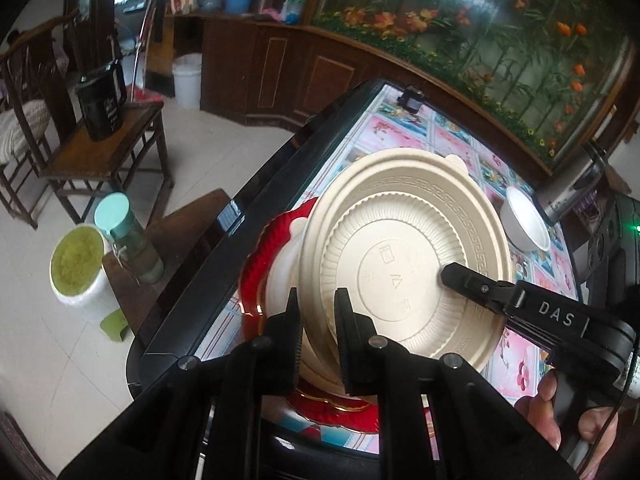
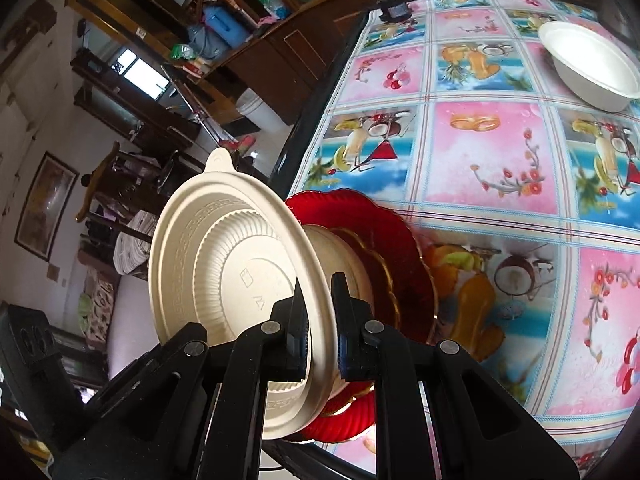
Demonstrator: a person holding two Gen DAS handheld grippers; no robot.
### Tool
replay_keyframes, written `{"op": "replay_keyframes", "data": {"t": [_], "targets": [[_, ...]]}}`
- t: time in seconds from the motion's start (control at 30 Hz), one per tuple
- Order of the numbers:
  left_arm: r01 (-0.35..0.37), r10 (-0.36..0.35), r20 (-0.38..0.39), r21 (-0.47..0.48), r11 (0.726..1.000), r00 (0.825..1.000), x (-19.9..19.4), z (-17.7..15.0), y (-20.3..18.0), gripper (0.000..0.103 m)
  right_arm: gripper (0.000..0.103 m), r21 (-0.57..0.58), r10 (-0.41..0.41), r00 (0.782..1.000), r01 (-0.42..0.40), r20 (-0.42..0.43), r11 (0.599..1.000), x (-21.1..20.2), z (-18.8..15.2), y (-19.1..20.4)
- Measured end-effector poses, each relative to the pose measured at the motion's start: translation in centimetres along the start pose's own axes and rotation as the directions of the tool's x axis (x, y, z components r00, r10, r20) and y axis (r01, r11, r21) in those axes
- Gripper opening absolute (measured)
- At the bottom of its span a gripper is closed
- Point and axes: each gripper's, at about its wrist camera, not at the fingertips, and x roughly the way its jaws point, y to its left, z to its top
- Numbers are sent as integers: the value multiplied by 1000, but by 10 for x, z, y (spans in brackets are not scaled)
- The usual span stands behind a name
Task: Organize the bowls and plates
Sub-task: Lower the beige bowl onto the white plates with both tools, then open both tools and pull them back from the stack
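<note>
A beige bowl (image 1: 404,256) with an embossed rim is tilted over a stack at the table's near left edge. My left gripper (image 1: 319,312) is shut on its near rim. My right gripper (image 1: 472,288) comes in from the right and is shut on the rim too, with one finger inside the bowl. In the right wrist view the right gripper (image 2: 319,304) pinches the beige bowl (image 2: 224,264). Under it are a pale bowl (image 1: 284,276) and scalloped red plates (image 2: 396,248). A white bowl (image 2: 588,64) stands alone farther across the table.
The table (image 2: 480,152) has a pink and blue fruit-print cloth and a black edge. A steel flask (image 1: 572,188) stands by the white bowl (image 1: 524,220). A small black object (image 1: 412,100) is at the far corner. A bottle (image 1: 128,236) and a bucket (image 1: 78,264) are on the floor at the left.
</note>
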Motion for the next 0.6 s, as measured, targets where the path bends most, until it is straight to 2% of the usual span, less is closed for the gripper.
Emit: {"op": "replay_keyframes", "data": {"t": [0.13, 0.37, 0.6], "targets": [[-19, 18, -49, -21, 1000, 999, 14, -2, 11, 16, 12, -8, -37, 999, 37, -11, 999, 13, 0, 0], [-16, 16, -59, 1, 1000, 998, 13, -5, 11, 20, 12, 0, -44, 999, 44, -13, 999, 15, -1, -7], [-25, 25, -50, 7, 1000, 998, 6, -6, 18, 33, 12, -21, -60, 998, 60, 9, 998, 16, -3, -5]]}}
